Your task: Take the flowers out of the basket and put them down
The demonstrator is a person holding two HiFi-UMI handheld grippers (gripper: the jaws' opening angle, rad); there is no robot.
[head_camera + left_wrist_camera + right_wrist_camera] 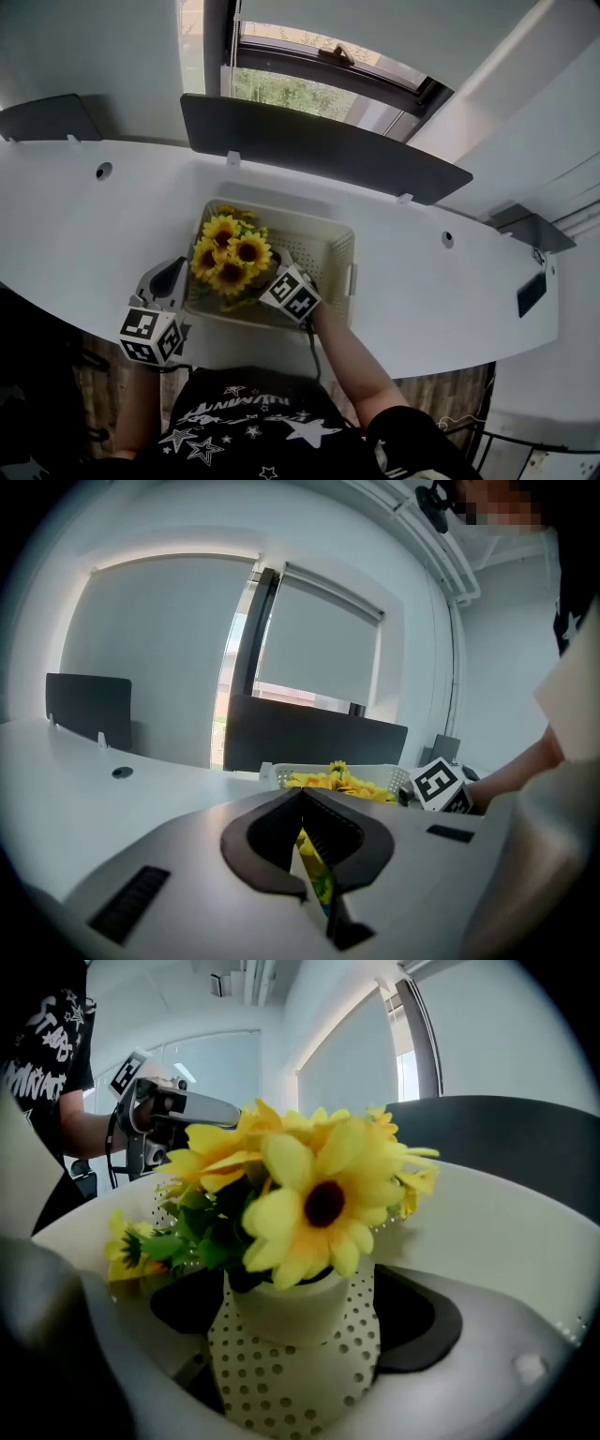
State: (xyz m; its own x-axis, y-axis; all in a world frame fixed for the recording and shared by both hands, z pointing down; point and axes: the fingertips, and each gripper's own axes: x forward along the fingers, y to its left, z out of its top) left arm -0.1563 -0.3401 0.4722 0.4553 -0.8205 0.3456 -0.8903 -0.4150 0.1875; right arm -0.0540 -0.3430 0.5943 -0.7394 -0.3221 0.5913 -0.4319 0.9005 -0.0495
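While the flowers (230, 253) sit in the basket's (333, 246) left half, your right gripper (302, 1327) has its jaws wide around their pot (286, 1302). Your left gripper (302, 794) has its jaws together beside the basket's left rim.

Only basket wall (343, 255) around flowers (231, 255)

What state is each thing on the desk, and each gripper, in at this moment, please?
flowers, standing in the basket's left end, not yet lifted out.
basket, upright on the desk, holding only the flowers.
right gripper, open, jaws either side of the flowers' dotted wrap, not pressing it.
left gripper, shut, tips together, by the basket's left wall.
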